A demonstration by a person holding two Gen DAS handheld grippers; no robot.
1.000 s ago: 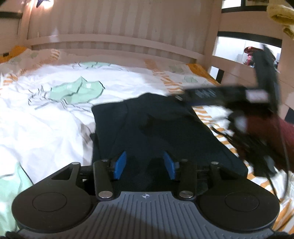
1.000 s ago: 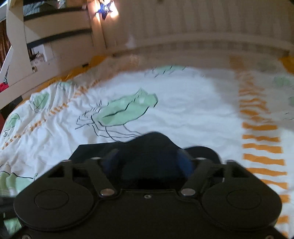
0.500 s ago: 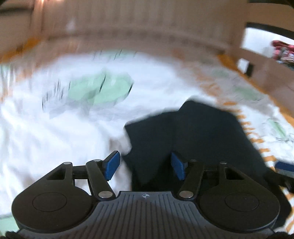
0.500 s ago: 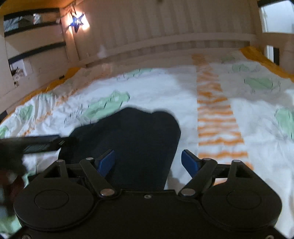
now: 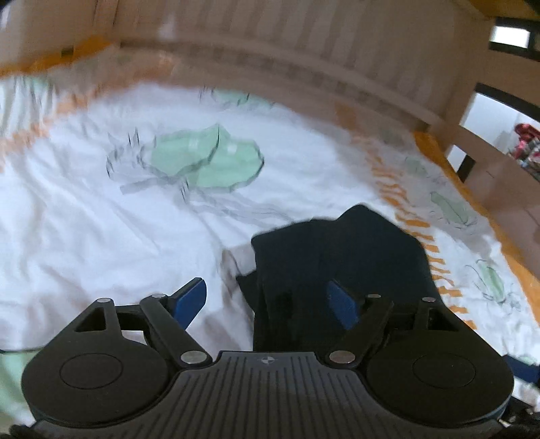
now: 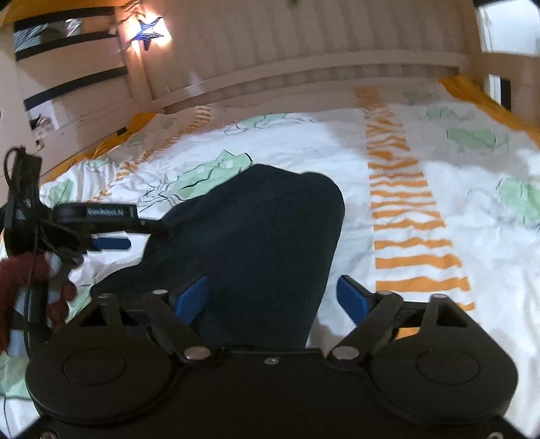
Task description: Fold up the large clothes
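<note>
Now both tools, left and right, gape, just opening, above folded garment.

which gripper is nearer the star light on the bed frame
Left. The left gripper sits on the star light's side of the dark garment; the right gripper is on the far side.

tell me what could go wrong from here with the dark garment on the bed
The dark garment lies bunched, so the fold may set crooked. The left hand-held gripper, whose jaws have just been opening, has cloth between its open fingers and could snag it. The right hand-held gripper, also just opening, straddles the garment's edge.
</note>
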